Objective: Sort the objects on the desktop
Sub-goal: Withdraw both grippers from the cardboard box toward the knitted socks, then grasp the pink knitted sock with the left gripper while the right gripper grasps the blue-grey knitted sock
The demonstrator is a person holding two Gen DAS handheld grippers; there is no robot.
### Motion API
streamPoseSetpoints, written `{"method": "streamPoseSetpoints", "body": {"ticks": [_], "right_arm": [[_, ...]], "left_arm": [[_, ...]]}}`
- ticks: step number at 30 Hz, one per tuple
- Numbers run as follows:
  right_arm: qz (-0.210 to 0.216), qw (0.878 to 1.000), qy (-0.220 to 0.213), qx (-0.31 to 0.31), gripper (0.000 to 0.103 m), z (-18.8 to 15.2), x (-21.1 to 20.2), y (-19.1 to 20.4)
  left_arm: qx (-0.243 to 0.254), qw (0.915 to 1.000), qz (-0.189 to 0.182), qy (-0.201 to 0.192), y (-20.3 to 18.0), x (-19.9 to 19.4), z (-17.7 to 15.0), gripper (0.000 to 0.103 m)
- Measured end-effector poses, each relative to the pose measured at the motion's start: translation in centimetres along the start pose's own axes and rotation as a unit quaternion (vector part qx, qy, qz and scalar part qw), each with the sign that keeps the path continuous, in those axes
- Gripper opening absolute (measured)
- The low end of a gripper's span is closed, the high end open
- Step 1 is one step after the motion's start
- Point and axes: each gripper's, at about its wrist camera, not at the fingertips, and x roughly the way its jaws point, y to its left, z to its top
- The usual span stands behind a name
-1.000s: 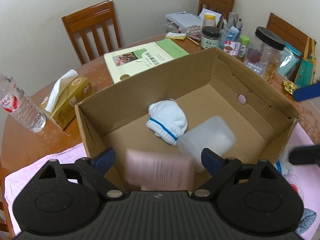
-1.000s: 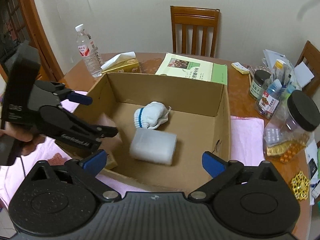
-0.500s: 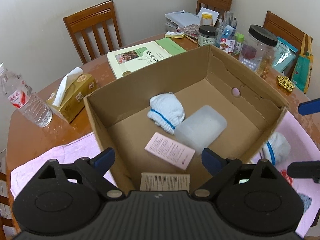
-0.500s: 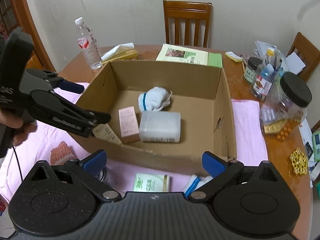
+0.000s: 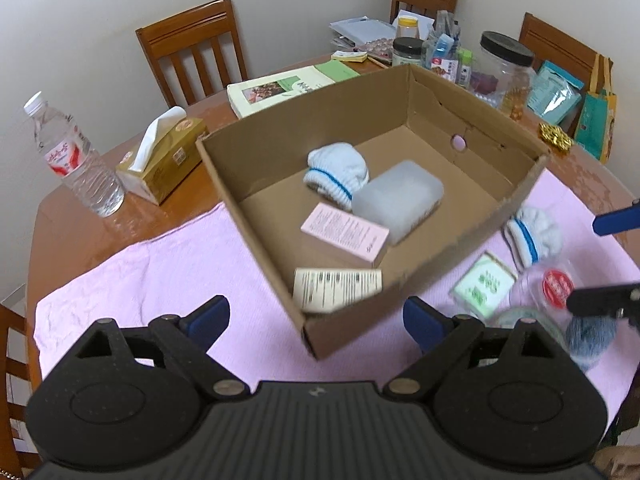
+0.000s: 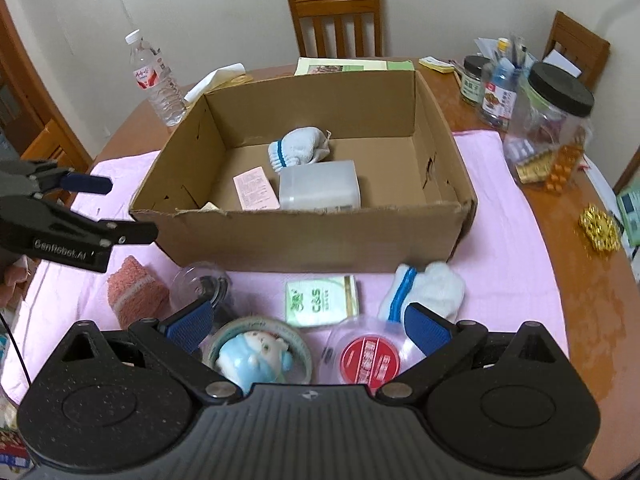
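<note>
Left gripper (image 5: 316, 316): jaws wide apart, empty, held back from the near corner of the cardboard box (image 5: 420, 76). Right gripper (image 6: 306, 326): also spread, empty, low over unsorted items on the pink cloth (image 6: 508, 240), probably choosing the next pick. Box holds a white sock (image 6: 298, 148), a translucent container (image 6: 320, 184) and a pink carton (image 6: 256, 188). Its mate sock (image 6: 424, 290) lies outside, beside a green packet (image 6: 320, 300).

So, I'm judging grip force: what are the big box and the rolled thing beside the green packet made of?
The box looks like matte brown corrugated cardboard, with a frayed rim. The roll seems soft white knit fabric with a blue band, likely a glove or sock.
</note>
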Motion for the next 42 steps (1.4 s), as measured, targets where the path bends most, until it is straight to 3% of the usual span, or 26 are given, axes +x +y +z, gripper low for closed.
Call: {"method": "streamPoseSetpoints", "body": {"ticks": [10, 21, 33, 42], "right_arm": [[-0.014, 1.0, -0.017, 0.002, 0.103, -2.2, -1.8, 1.9], [-0.041, 0.999, -0.014, 0.03, 0.103, -5.6, -1.9, 3.4], [-0.083, 0.989, -0.026, 0.123, 0.103, -7.3, -2.4, -0.2], [-0.118, 0.983, 0.005, 0.143, 0.103, -7.9, -0.6, -2.8]], "left_arm": [[0.003, 0.9999, -0.013, 0.009, 0.7, -0.8, -4.3, 0.094], [0.019, 0.9993, -0.025, 0.018, 1.2, 1.4, -7.9, 0.094], [0.02, 0.9985, -0.038, 0.035, 2.3, 3.6, -9.3, 0.094], [0.014, 0.9983, -0.041, 0.038, 2.6, 4.0, -9.5, 0.094]]}}
